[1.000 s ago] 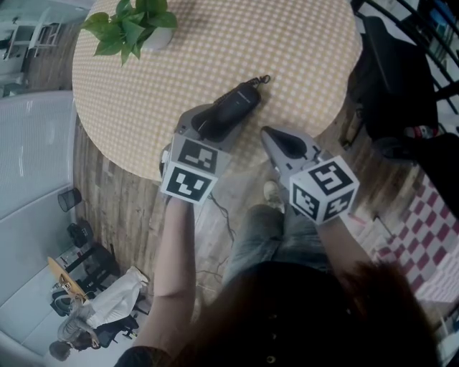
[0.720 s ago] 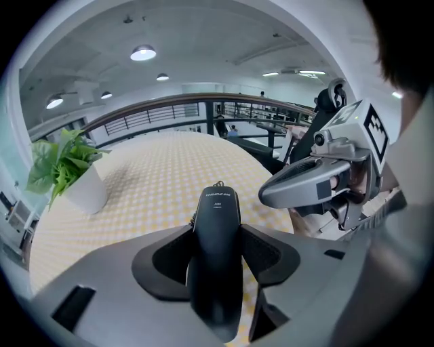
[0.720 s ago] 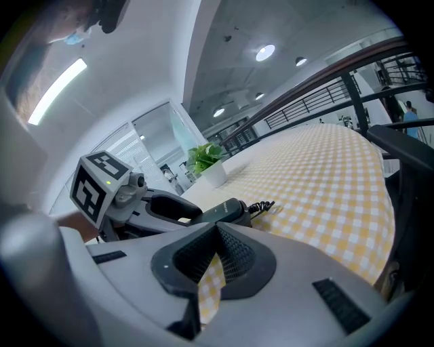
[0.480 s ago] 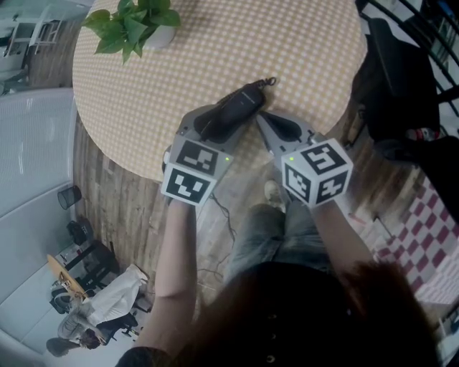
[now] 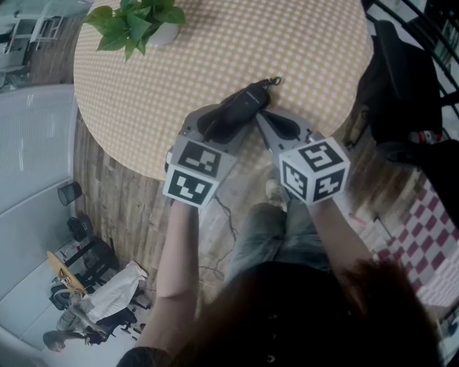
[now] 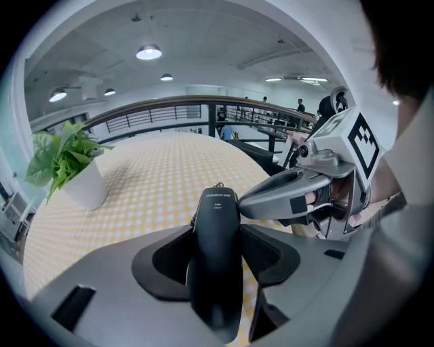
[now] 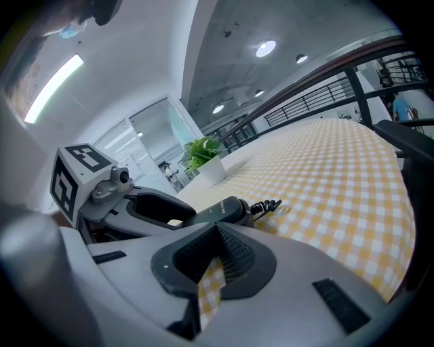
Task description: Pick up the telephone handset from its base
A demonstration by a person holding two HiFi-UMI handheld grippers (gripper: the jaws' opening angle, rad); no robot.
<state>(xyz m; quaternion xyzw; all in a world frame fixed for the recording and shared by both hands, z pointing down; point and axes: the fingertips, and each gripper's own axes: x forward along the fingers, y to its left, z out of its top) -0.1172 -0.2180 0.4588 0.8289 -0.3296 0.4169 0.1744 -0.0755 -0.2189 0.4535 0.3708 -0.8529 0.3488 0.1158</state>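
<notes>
Worktop (image 5: 315,64): round, covered to its edge by a yellow-and-white checked cloth (image 5: 215,43).
Far left: potted plant (image 5: 140,20), green leaves in a white pot, upright on the cloth.
Near edge, middle: black telephone handset (image 5: 240,107), lying slantwise and pointing far-right; whether it rests on the cloth cannot be told.
Handset's far end: coiled cord (image 5: 271,82), on the cloth.

White print on handset (image 6: 215,261) top: CHINOE, partly legible; smaller line below unreadable

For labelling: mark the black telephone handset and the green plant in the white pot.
Black telephone handset (image 6: 217,230): left gripper view, upper back.
Green potted plant (image 5: 135,21): head view, leaves.
</notes>
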